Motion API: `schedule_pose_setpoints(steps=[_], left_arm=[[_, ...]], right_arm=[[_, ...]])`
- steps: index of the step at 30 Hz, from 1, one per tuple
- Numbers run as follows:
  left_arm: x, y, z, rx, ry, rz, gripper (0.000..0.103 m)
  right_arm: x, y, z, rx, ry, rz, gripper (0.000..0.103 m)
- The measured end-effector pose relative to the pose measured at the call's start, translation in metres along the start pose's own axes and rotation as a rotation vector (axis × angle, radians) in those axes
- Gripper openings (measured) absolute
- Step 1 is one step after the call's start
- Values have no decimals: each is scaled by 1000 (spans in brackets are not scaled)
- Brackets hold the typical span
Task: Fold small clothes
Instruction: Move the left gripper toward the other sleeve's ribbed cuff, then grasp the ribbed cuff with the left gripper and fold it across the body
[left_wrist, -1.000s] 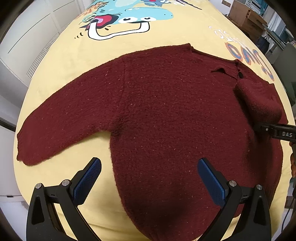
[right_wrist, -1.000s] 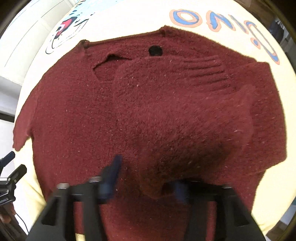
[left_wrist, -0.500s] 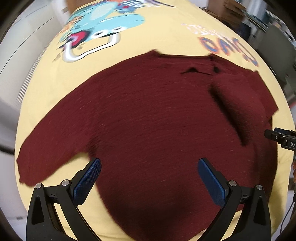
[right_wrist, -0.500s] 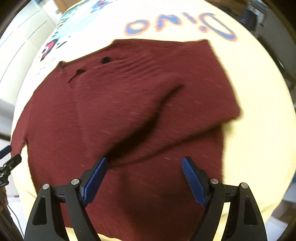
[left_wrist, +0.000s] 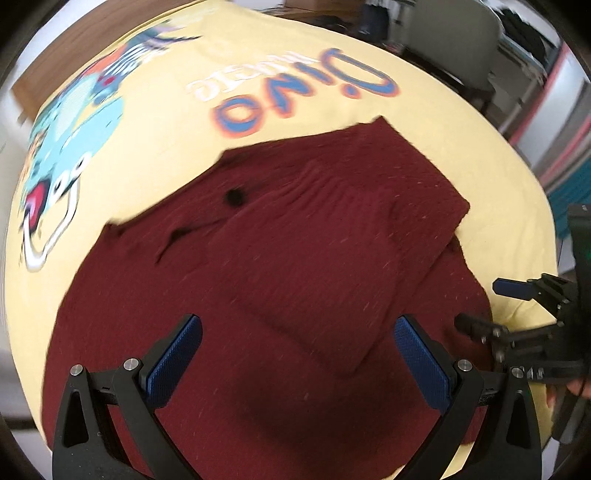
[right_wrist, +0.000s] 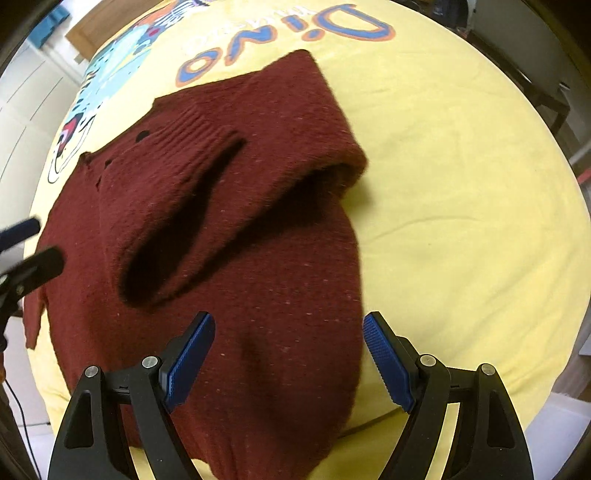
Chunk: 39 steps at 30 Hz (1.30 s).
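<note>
A dark red knitted sweater (left_wrist: 295, 258) (right_wrist: 229, 221) lies on a yellow sheet (left_wrist: 147, 147) (right_wrist: 461, 184). Its right sleeve (right_wrist: 221, 177) is folded across the chest, with the ribbed cuff near the black button (left_wrist: 233, 197) at the collar. My left gripper (left_wrist: 295, 354) hangs open above the sweater's lower body, nothing between its blue pads. My right gripper (right_wrist: 288, 350) is open over the sweater's lower right edge, holding nothing. In the left wrist view the right gripper (left_wrist: 495, 306) shows at the right border. The left sleeve is out of sight.
The sheet carries a cartoon dinosaur print (left_wrist: 62, 147) and blue-orange lettering (left_wrist: 295, 99) (right_wrist: 277, 40) beyond the collar. Bare yellow sheet spreads to the right of the sweater (right_wrist: 480, 240). Dark furniture (left_wrist: 443, 44) stands past the bed's far edge.
The right gripper let go of the sleeve, which now lies folded over the chest, and drew back to the right. The left gripper swept right across the sweater; the spread left sleeve left its view.
</note>
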<state>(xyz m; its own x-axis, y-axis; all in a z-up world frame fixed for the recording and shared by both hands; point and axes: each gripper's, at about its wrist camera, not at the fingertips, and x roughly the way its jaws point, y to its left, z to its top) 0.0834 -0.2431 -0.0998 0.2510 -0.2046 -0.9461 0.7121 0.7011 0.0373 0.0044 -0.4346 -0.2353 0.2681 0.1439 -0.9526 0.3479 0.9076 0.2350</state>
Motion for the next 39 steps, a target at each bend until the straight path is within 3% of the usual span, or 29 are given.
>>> schedule_pose_setpoints(steps=[9,12,16,18,19,20,21,25,31,39], left_arm=[[78,-23,27,85,131,70,102],[99,-23,29,85,171,78,95],[111,-14,29,59,192,85,61],[113,-3,28,35,197,36,48],[110,2,26,34,186,22,37],[109,10,25,30,178,40,23],[107,18,24,18,175,53,18],[90,58,16,-108,126,8,16],[68,115,-14,-260,42,18,16],[72,172,-58,-499,-8,2,16]], right_arm=[[5,-30,-1,44,3,-11,84],[6,-40,-5,62,8,-9,84],[6,-52,-9,84,14,-10,84],[6,-55,-10,89,16,-11,84],[6,-56,-11,90,17,-11,84],[6,-56,-11,89,18,-9,84],[6,-56,-11,87,18,-7,84],[10,-45,1,52,8,-16,84],[13,-27,35,-62,-42,-117,84],[17,-21,49,-85,-30,-135,84]])
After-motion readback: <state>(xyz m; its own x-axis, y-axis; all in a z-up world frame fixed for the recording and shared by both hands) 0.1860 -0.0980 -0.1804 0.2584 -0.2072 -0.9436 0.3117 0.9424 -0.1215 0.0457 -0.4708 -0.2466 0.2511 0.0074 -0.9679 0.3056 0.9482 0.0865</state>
